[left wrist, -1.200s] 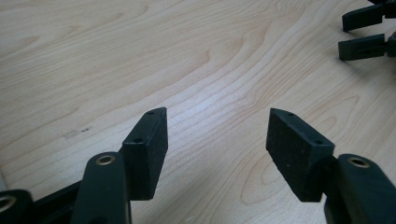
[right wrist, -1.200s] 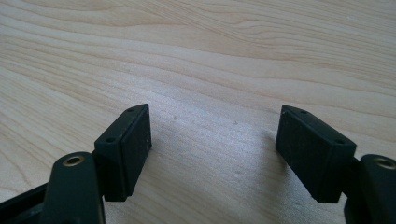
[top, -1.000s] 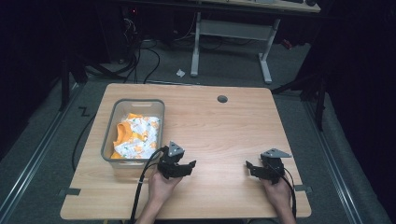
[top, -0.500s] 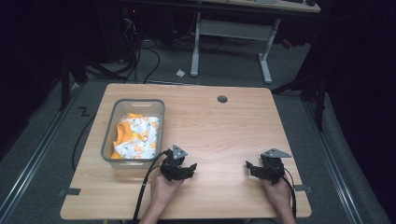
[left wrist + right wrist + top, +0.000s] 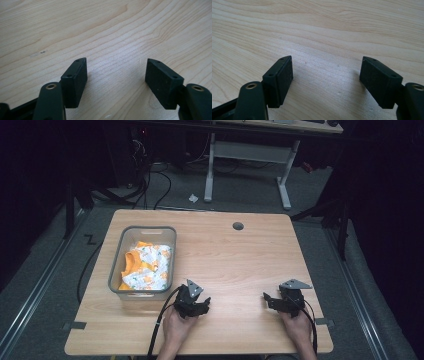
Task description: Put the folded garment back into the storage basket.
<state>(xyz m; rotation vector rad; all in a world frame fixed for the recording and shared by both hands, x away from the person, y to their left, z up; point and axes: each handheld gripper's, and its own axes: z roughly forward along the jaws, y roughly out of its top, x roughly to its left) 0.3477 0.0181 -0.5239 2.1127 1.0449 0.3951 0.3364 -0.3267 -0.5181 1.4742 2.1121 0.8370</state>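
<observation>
A clear plastic bin (image 5: 120,265) stands on the left of the wooden table (image 5: 235,260) and holds an orange and white patterned cloth (image 5: 147,265). My left gripper (image 5: 196,306) rests low on the table just right of the bin's near corner. Its jaws have just been opening and stand wide apart over bare wood (image 5: 116,71) with nothing between them. My right gripper (image 5: 272,301) lies near the table's front right, open as well, its fingers (image 5: 280,75) over bare wood.
A round cable hole (image 5: 238,226) sits near the table's far edge. Behind the table stands the white frame of another desk (image 5: 245,157), with cables on the floor (image 5: 150,175). Dark surroundings flank both sides.
My left gripper has sunk slightly toward the table and drawn a little nearer the front edge. The right gripper has stayed where it was.
</observation>
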